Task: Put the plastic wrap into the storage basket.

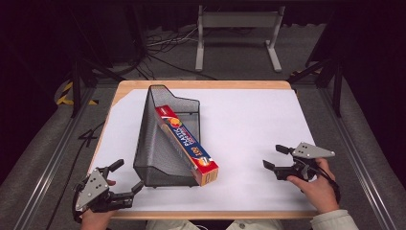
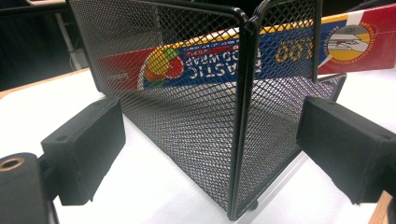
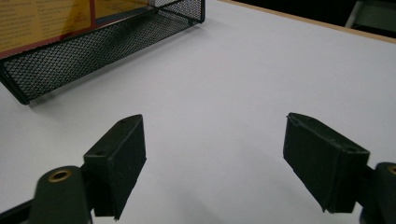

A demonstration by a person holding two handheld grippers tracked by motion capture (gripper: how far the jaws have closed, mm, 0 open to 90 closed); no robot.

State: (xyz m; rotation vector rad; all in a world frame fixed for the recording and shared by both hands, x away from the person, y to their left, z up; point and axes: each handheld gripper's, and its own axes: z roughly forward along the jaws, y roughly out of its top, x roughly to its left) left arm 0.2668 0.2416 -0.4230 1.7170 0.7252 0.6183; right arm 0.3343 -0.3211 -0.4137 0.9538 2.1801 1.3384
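Observation:
A black wire-mesh basket [image 1: 165, 139] lies on the white table sheet [image 1: 249, 124], left of centre. A long red, blue and yellow plastic wrap box [image 1: 186, 144] rests inside it, its near end sticking out past the basket's front. My left gripper [image 1: 127, 176] is at the front left, open, pointing at the basket's near corner [image 2: 236, 140] with nothing between its fingers [image 2: 86, 149]. My right gripper [image 1: 276, 157] is at the front right, open over bare sheet, with the basket's edge [image 3: 102, 46] and the box [image 3: 46, 18] farther off to its left.
The wooden table edge [image 1: 206, 85] runs along the back. A white metal stand [image 1: 237, 33] and cables lie on the floor beyond. Black frame legs stand at both sides of the table.

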